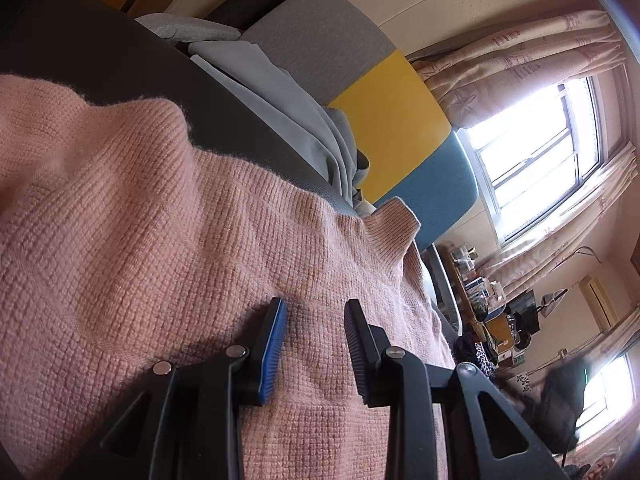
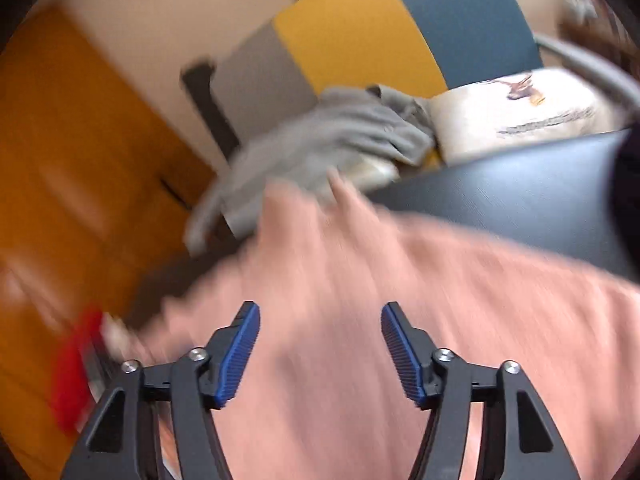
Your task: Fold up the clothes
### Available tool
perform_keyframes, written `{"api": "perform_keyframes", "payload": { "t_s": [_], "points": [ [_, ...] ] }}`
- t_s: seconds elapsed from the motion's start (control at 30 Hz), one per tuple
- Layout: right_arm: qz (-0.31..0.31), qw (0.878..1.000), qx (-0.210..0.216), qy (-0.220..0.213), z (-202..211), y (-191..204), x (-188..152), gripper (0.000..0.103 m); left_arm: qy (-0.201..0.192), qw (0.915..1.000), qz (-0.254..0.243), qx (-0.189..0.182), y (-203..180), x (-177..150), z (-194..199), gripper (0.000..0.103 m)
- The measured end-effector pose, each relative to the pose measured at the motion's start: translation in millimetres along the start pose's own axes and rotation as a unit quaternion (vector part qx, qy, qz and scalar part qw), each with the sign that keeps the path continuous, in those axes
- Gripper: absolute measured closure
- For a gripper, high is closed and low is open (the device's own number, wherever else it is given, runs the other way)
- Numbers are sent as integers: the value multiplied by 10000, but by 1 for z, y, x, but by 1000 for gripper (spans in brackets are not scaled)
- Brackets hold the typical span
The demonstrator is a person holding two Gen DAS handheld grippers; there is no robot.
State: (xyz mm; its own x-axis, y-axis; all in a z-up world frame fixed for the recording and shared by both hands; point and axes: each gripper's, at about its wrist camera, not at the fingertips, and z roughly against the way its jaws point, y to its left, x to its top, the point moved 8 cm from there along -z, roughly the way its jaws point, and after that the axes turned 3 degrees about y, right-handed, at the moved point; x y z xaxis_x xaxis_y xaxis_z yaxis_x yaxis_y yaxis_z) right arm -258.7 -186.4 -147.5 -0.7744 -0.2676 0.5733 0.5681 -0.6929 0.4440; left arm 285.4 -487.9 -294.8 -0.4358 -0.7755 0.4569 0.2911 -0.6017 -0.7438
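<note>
- Left wrist view: bright windows with pale patterned curtains fill the right side; cluttered desk sits low right, too small to itemise.
- Pink knit sweater spread over a dark flat surface, covering most of the lower frame; its ribbed edge peaks up near the blue panel.
- Behind it, a backrest in grey, yellow and blue panels, with grey garments heaped against it.
- Left gripper: jaws partly apart, tips down at the knit. Sweater shows in the gap, pads not visibly pinching any fold; contact of the tips I cannot tell.
- Right wrist view: heavy motion blur. Orange wooden panelling on the left, same grey/yellow/blue backrest up top.
- Grey garment draped behind the sweater, just beside a cream printed cushion.
- Pink sweater lies across the dark surface, under and ahead of the fingers.
- Right gripper: jaws wide, nothing clamped, only sweater behind the gap.
- Red blurred object at lower left, unidentifiable.
</note>
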Motion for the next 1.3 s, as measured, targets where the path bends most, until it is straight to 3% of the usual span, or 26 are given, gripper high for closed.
{"api": "perform_keyframes", "payload": {
  "t_s": [0.1, 0.13, 0.27, 0.37, 0.6, 0.8, 0.87, 1.0, 1.2, 1.3],
  "points": [
    [270, 9981, -555, -8, 27, -7, -66, 24, 10, 10000, -15, 59, 0, 0, 0, 73],
    [189, 9982, -561, -29, 32, -12, -78, 18, 28, 9999, -34, 106, 0, 0, 0, 73],
    [-86, 9987, -476, -180, 50, -28, -115, 16, 119, 9989, -176, 424, -6, -1, -2, 74],
    [-285, 9992, -97, -266, 53, -34, -115, 8, 353, 9885, -709, 1288, -26, -7, 0, 73],
    [-649, 9958, 509, -396, 60, -41, -115, 2, 727, 9794, -1494, 1149, -108, -82, 13, 70],
    [-901, 9946, 229, -454, 89, -38, -122, 5, 1268, 9695, -1660, 1286, -126, -142, -9, 70],
    [-766, 9934, 149, -839, 115, -38, -121, 5, 1237, 9660, -1803, 1376, -131, -151, -11, 70],
    [-597, 9941, -113, -896, 125, -40, -124, 4, 1167, 9569, -2155, 1558, -135, -162, -18, 64],
    [-677, 9962, -271, -479, 101, -44, -160, 4, 1085, 9646, -2046, 1262, -130, -159, -13, 62],
    [-517, 9964, -432, -508, 98, -44, -170, 1, 1081, 9627, -2117, 1295, -132, -161, -14, 60]
  ]
}}
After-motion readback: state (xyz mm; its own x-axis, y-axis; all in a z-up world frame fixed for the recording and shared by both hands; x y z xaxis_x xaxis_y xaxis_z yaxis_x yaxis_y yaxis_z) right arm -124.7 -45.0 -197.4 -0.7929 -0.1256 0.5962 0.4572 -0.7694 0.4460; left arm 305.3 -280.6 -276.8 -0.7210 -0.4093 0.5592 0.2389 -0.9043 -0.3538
